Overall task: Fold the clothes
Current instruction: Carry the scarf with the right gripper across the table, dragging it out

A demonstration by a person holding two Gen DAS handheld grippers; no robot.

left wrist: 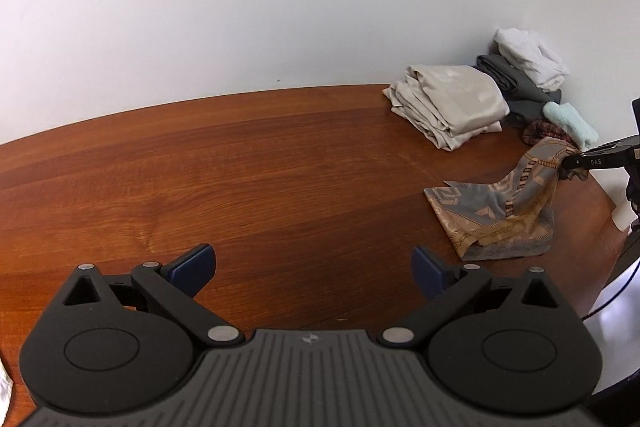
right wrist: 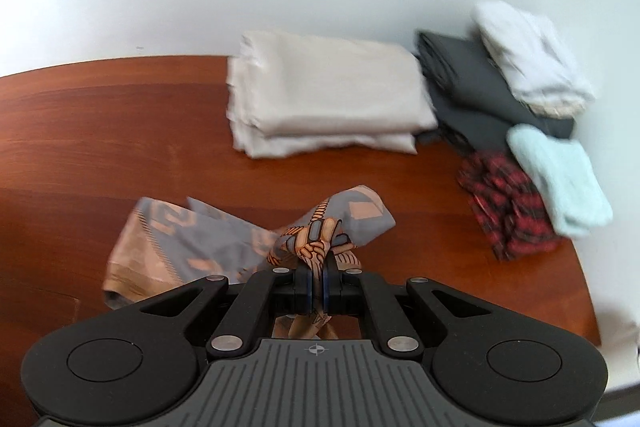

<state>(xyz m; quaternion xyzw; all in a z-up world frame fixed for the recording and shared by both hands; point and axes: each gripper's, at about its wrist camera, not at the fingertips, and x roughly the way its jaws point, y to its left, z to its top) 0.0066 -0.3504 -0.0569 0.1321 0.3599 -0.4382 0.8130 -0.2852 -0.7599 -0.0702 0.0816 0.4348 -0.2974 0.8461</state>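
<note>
Patterned scarf [right wrist: 208, 239], grey w/ tan and orange chain print, lies on the wooden table [left wrist: 240, 187] toward its right edge, partly lifted. Right gripper [right wrist: 318, 281] has its jaws closed tight on a bunched fold of it; blue pads [right wrist: 308, 287] press the cloth from both sides, w/ a bit of fabric poking out below the jaws toward the gripper body. Rest of the scarf trails off to the left of the gripper and still rests on the table; one corner sticks up behind the jaws. From the left wrist view the same scarf [left wrist: 496, 219] rises in a peak to the right gripper [left wrist: 570, 163], which comes in from the frame's right edge. Left gripper [left wrist: 314, 267] hangs over bare wood near the table's front edge, jaws wide apart, nothing between them, well apart from the scarf. At the table's back right corner, against the white wall [left wrist: 280, 7]: folded beige cloth [right wrist: 328, 99], dark grey garment [right wrist: 472, 95] beside it w/ a white cloth [right wrist: 528, 63] on top, then a pale mint towel [right wrist: 560, 175] and a red plaid piece [right wrist: 504, 203] nearer the right edge. Right wrist view is motion-blurred, esp. the stack, so folds and edges there are soft. Plaid piece mostly hidden in the left wrist view. Right gripper's body cut off there by the frame.
</note>
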